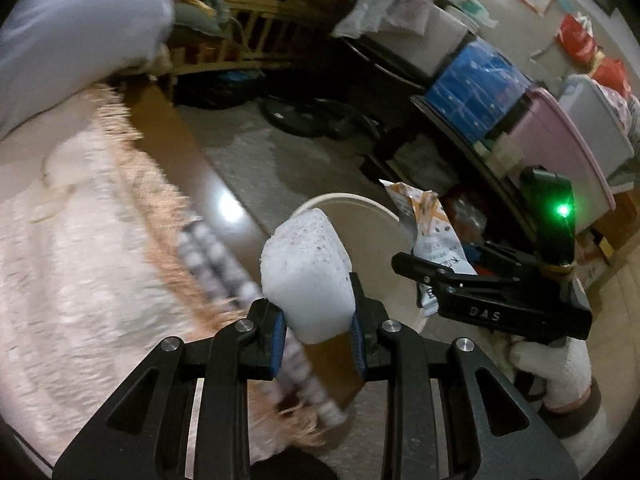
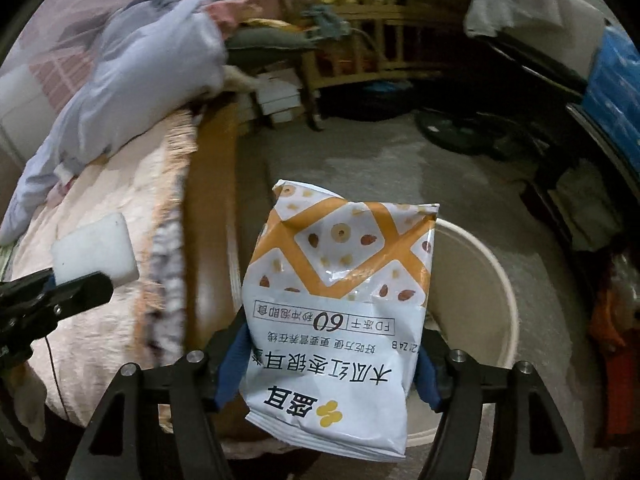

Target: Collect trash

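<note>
The bed (image 2: 100, 216) fills everything from my nine to eleven o'clock, its fringed pink cover hanging over the wooden side rail, and the floor runs out ahead at twelve. Just below me on that floor stands the bin (image 2: 476, 300), a round pale bucket with its mouth open upward. My right gripper (image 2: 328, 380) has its jaws clamped on the snack packet (image 2: 340, 292) — white and orange, empty-looking and crumpled — which hangs upright over the bin's near rim at my six o'clock. My left gripper (image 1: 318, 326) has its jaws closed on the foam block (image 1: 306, 272), a white chunk speckled with dirt, held at the bin's nine o'clock edge, seemingly not yet fully over the opening. I judge the drop is the step in hand: bring each piece well inside the rim before loosening, lower rather than toss, and release the light packet low — it could flutter and land on the floor.
</note>
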